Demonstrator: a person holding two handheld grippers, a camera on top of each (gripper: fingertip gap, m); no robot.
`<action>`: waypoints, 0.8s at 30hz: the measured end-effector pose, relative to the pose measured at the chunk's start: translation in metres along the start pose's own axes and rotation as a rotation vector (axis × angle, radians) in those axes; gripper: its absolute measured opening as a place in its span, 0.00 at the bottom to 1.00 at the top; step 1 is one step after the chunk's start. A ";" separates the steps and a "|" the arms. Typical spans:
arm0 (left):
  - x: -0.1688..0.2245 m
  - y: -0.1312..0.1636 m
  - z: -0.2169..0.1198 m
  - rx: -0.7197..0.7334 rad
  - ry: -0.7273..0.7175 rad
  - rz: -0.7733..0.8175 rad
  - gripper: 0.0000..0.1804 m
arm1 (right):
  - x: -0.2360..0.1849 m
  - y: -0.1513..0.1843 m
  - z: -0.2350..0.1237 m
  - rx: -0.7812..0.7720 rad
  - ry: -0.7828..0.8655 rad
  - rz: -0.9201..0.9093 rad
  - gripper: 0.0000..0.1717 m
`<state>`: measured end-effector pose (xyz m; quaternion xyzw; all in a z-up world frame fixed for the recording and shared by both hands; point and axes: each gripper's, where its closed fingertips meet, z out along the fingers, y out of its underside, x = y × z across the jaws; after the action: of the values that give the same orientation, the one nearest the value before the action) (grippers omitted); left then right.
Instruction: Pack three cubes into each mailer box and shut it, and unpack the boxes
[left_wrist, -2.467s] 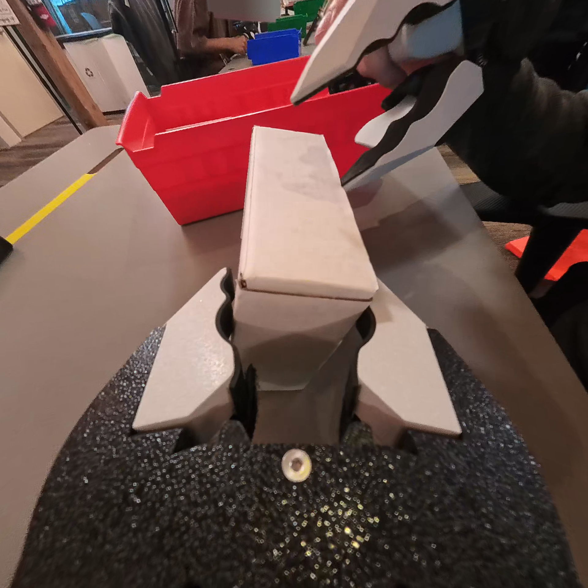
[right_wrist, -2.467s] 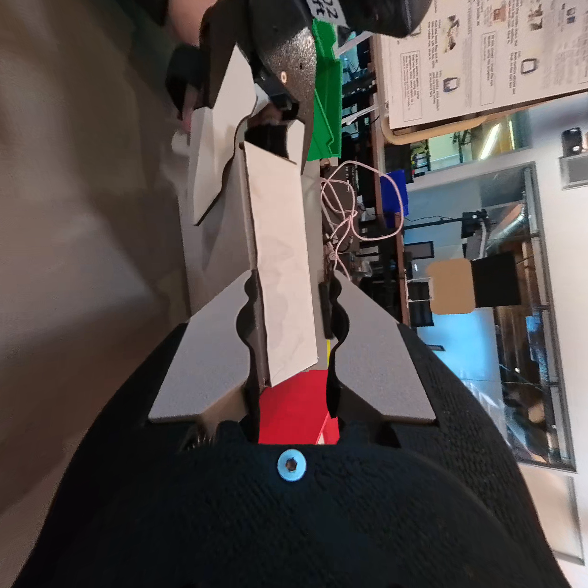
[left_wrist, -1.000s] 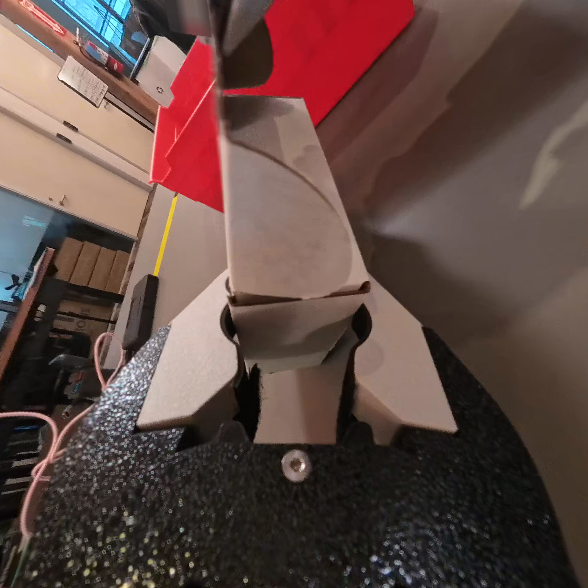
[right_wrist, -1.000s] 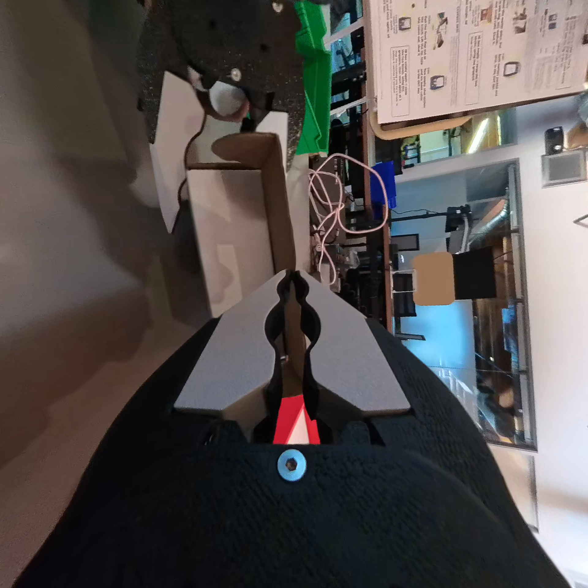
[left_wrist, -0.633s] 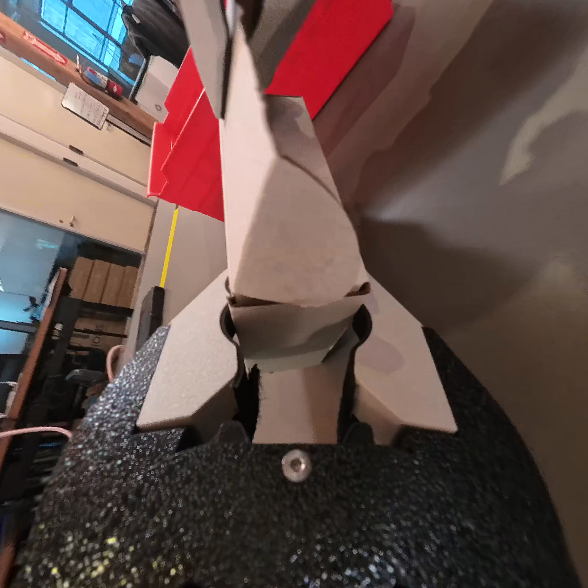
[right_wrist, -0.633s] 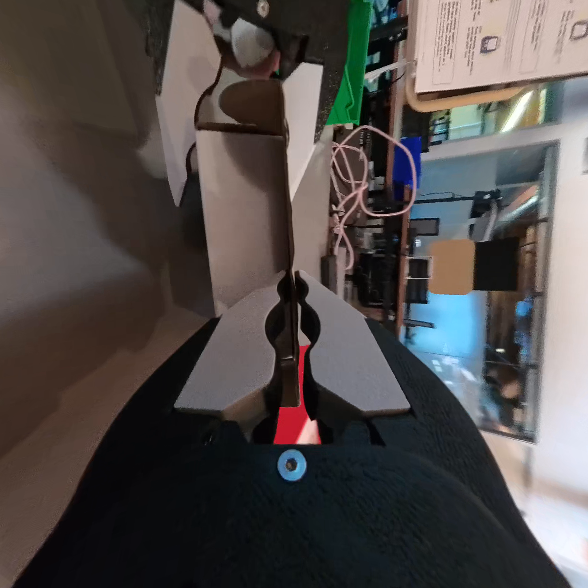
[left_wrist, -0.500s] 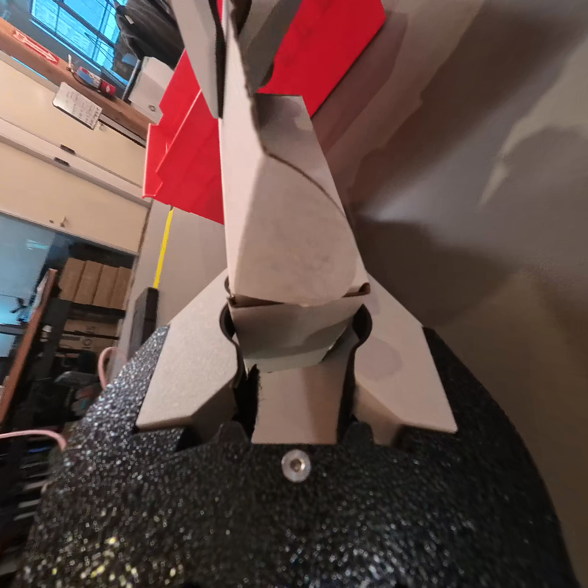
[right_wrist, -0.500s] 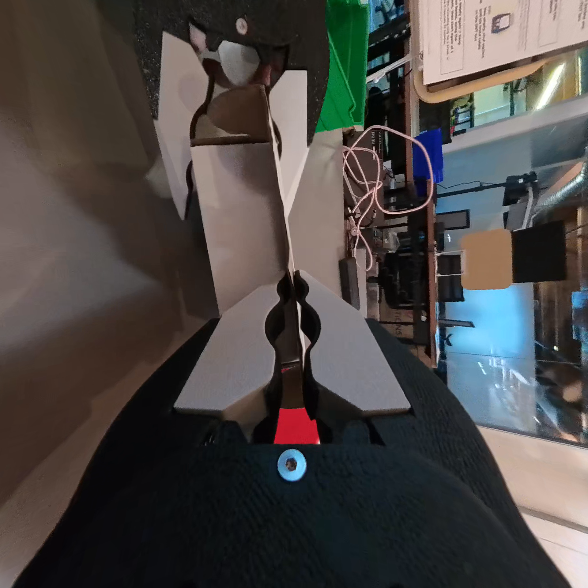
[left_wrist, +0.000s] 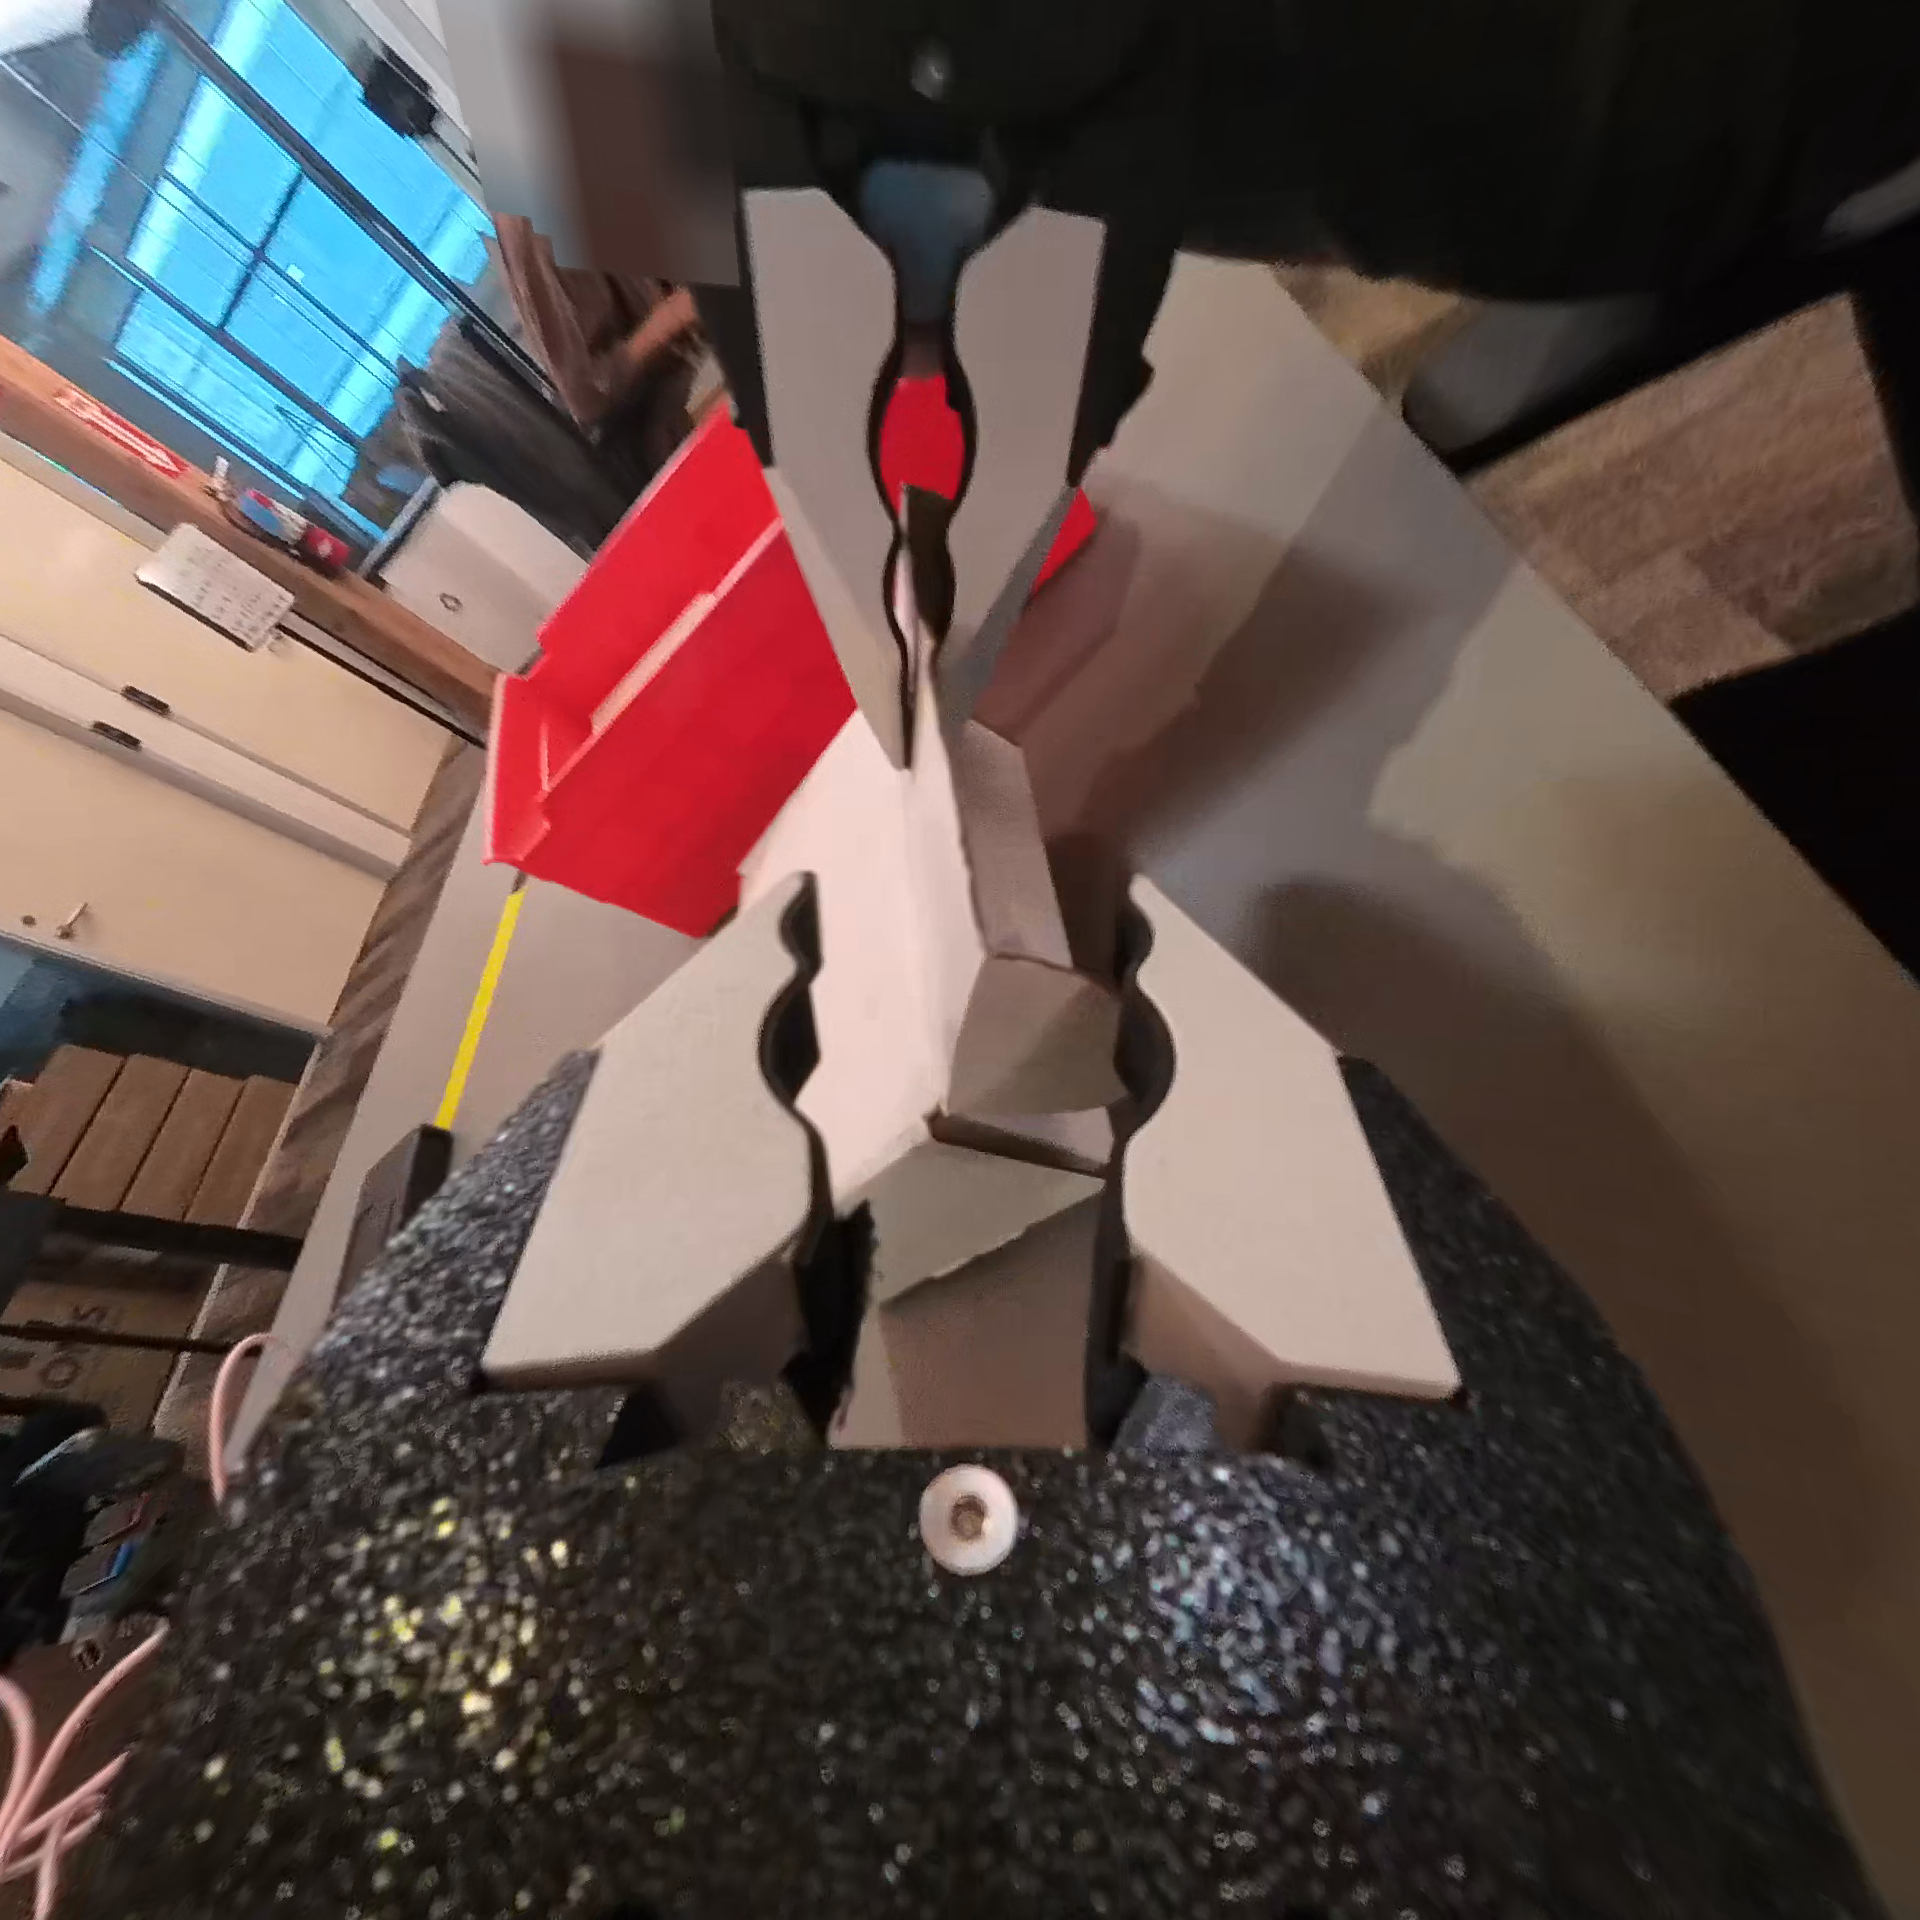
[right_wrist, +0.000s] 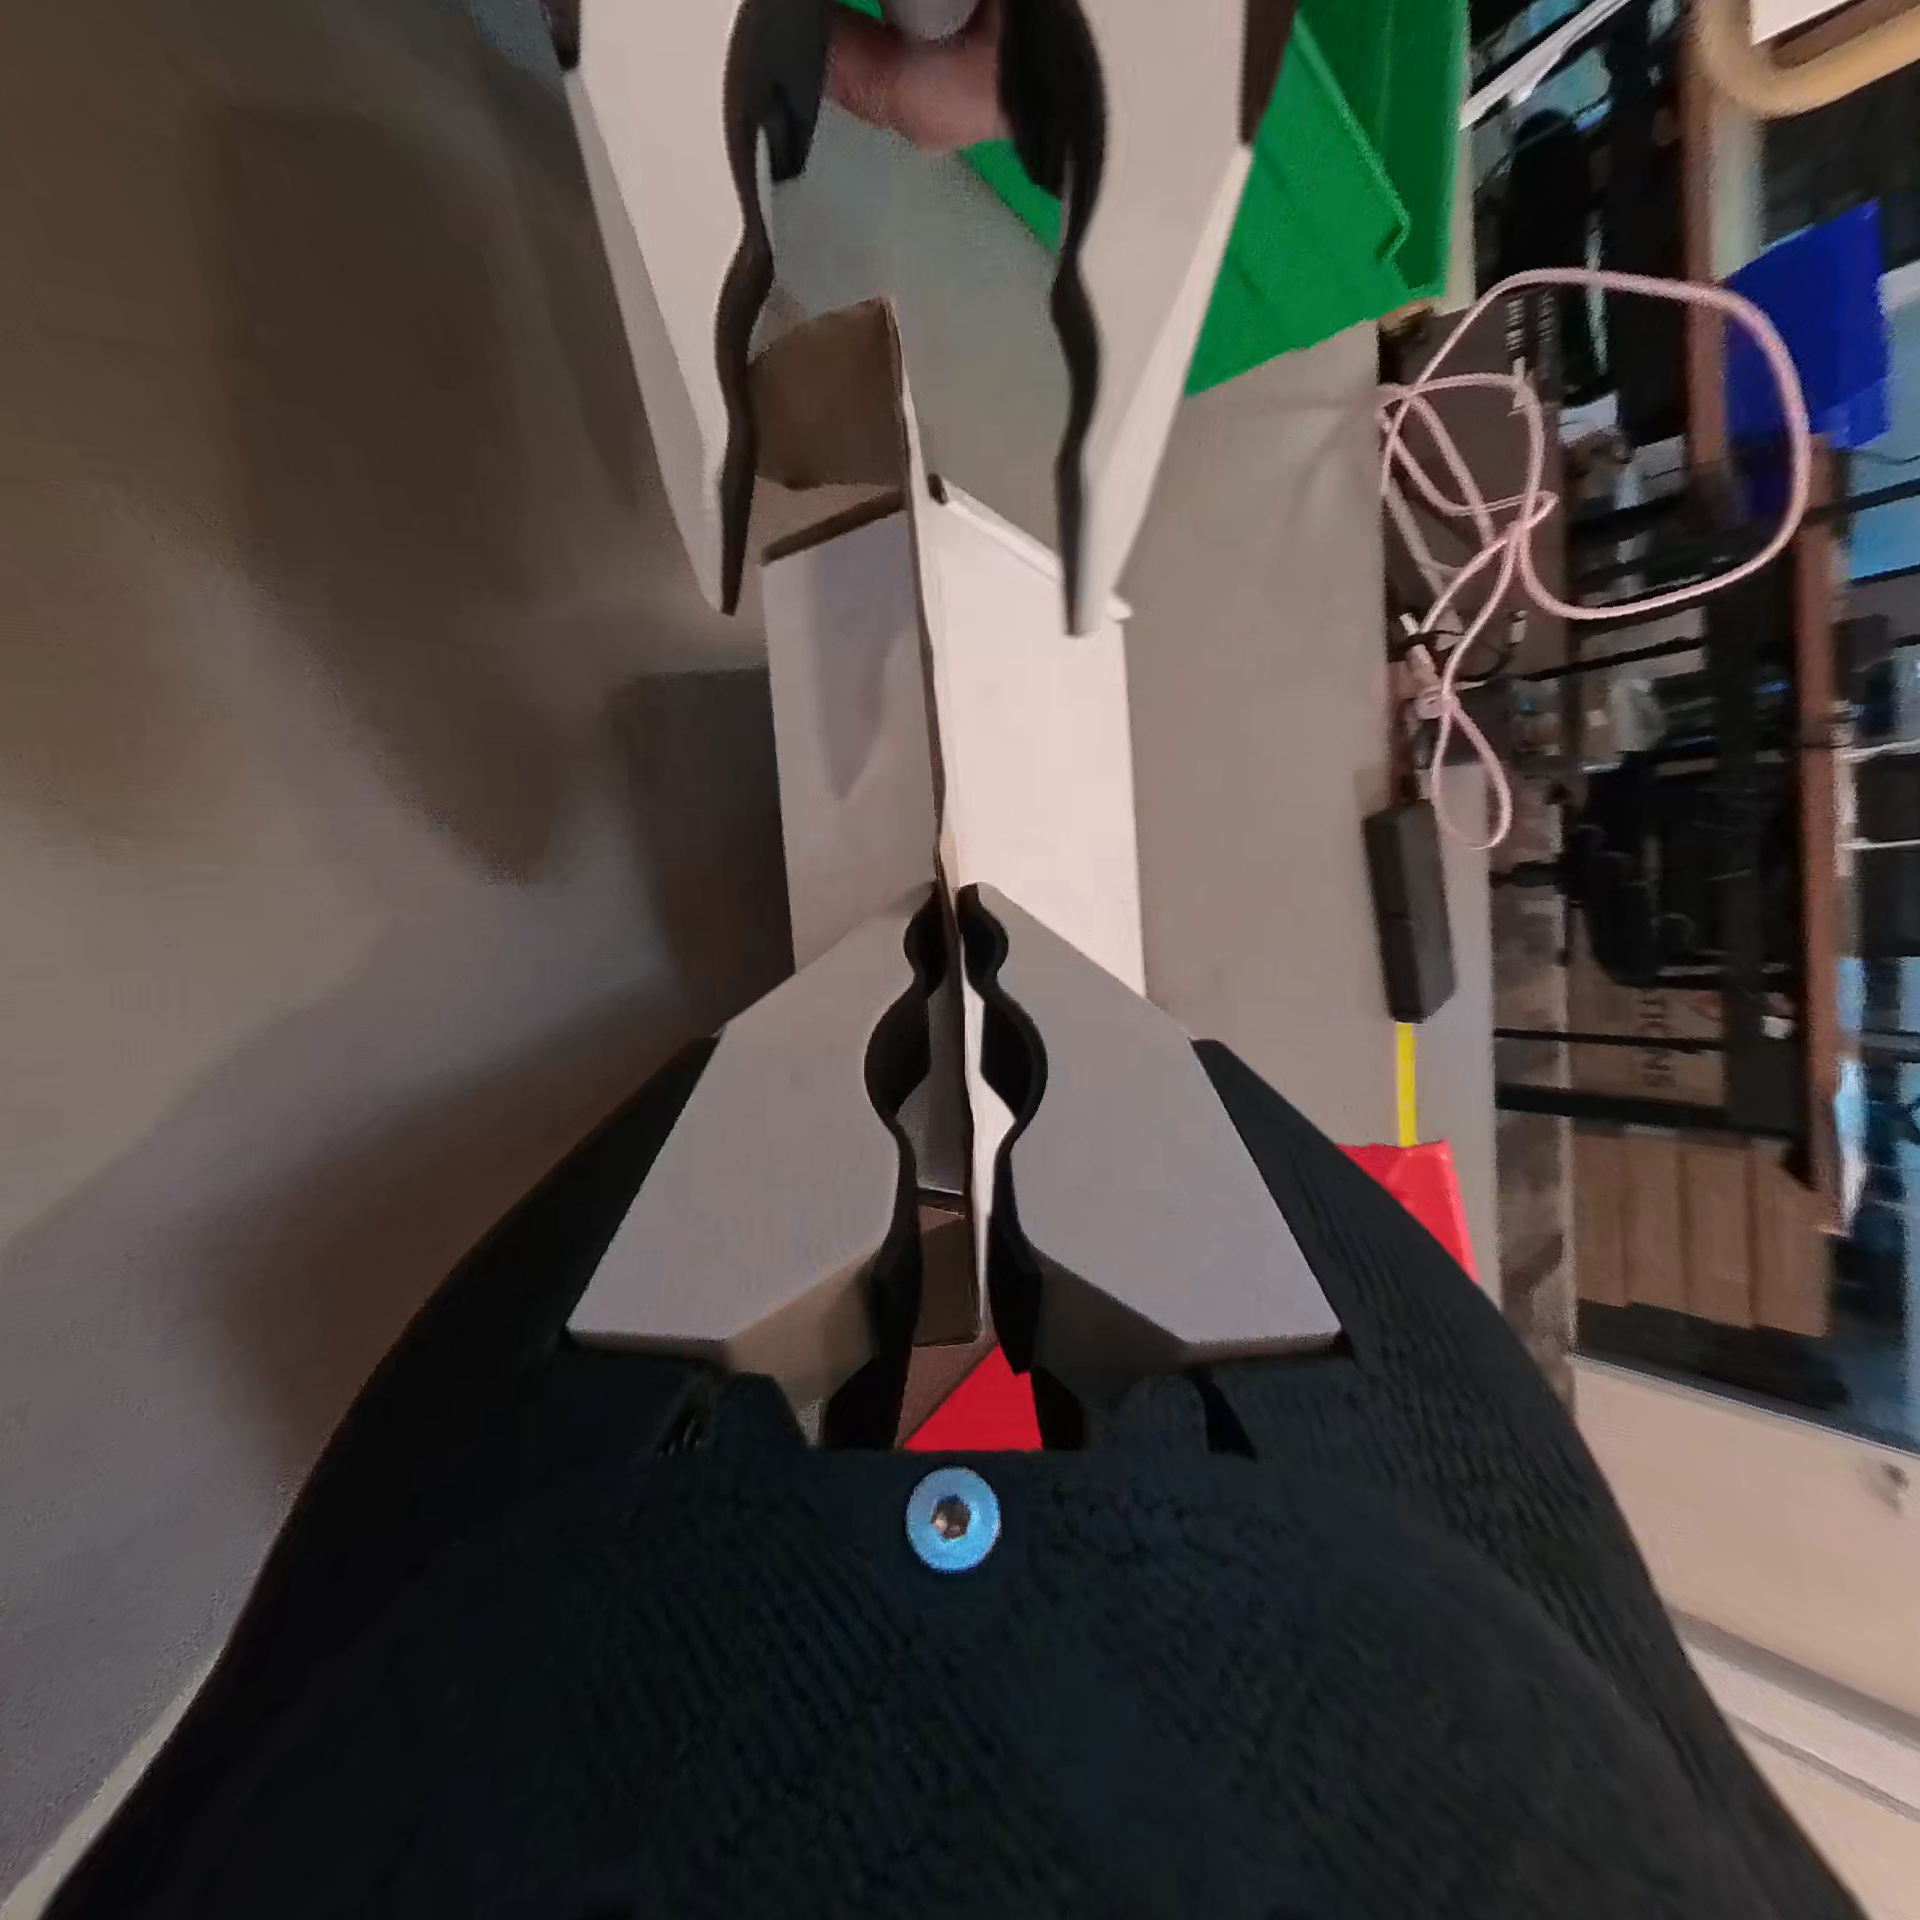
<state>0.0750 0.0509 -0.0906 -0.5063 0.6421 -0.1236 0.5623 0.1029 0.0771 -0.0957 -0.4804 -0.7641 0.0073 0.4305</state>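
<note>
Left hand-held gripper (left_wrist: 966, 1039) is clamped across the near end of the white mailer box (left_wrist: 894, 935), held up over the table (left_wrist: 1558, 935). At the far end, the right hand-held gripper (right_wrist: 954, 914) pinches the box's lid flap (right_wrist: 951, 1091) tight. Beyond sits the red bin (left_wrist: 665, 769).

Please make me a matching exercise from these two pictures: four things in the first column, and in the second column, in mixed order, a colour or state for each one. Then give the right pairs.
Column one:
1. left gripper
2. right gripper
3. bin behind the mailer box
4. cable in the background

Column two:
A. pink, in loops
B. red
C. wide around the end of the box
D. pinched on a thin cardboard flap

Pairs: 1-C, 2-D, 3-B, 4-A
</note>
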 end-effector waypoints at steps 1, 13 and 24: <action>0.004 0.005 0.002 -0.026 0.021 0.012 0.24 | 0.000 0.003 0.003 -0.007 -0.004 0.007 0.00; -0.054 0.012 -0.019 0.009 -0.210 -0.324 0.03 | 0.023 -0.040 -0.028 0.137 0.278 -0.204 0.05; -0.060 0.014 -0.018 -0.002 -0.245 -0.392 0.03 | -0.012 -0.027 0.009 -0.088 0.108 -0.140 0.40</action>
<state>0.0435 0.0976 -0.0589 -0.6331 0.4586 -0.1675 0.6007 0.0793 0.0568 -0.0977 -0.4438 -0.7712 -0.0824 0.4488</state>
